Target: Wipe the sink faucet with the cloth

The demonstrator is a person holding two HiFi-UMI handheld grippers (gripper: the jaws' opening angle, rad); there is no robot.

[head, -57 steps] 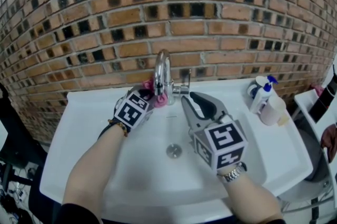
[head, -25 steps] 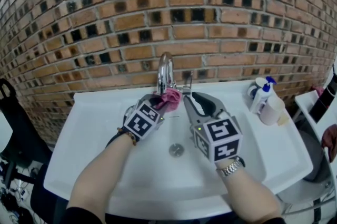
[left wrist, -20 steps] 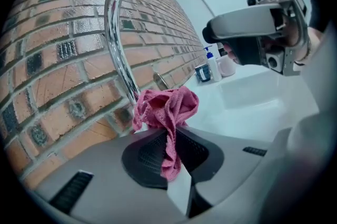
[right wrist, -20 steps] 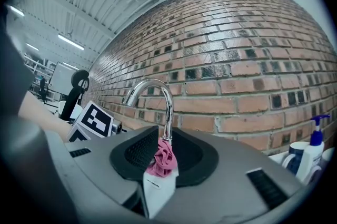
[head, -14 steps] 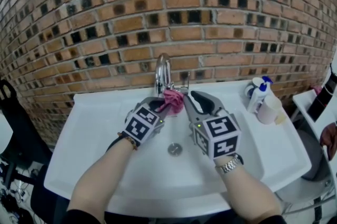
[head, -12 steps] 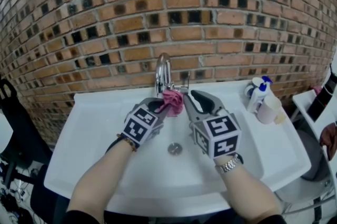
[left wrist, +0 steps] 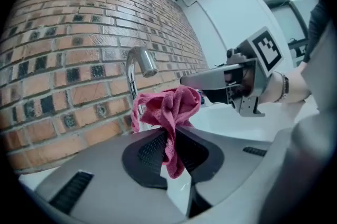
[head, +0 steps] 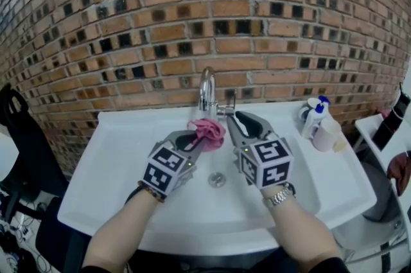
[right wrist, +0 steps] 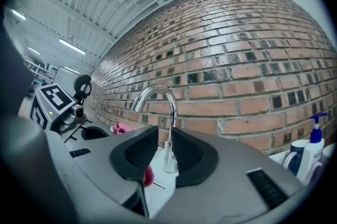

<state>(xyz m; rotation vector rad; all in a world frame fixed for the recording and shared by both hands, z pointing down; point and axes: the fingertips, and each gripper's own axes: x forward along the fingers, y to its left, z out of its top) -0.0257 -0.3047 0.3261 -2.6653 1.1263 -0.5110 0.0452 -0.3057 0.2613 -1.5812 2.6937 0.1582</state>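
Observation:
A chrome faucet (head: 207, 89) rises from the back rim of the white sink (head: 128, 156), below a brick wall. My left gripper (head: 200, 139) is shut on a crumpled pink cloth (head: 209, 131), held over the basin just in front of the spout and apart from it. In the left gripper view the cloth (left wrist: 169, 110) bunches above the pads and a tail hangs between them, with the faucet (left wrist: 138, 66) behind. My right gripper (head: 239, 120) hovers open and empty to the right of the cloth. In the right gripper view the faucet (right wrist: 164, 112) shows through its gap.
Two pump bottles (head: 313, 114) and a pale cup (head: 328, 134) stand on the sink's right rim. The drain (head: 217, 180) lies in the basin between my hands. A black chair (head: 16, 137) is at the far left. The brick wall (head: 192, 21) rises right behind the faucet.
My left gripper has drawn the cloth back from the faucet toward me, so it hangs free in front of the spout. The right gripper has stayed put.

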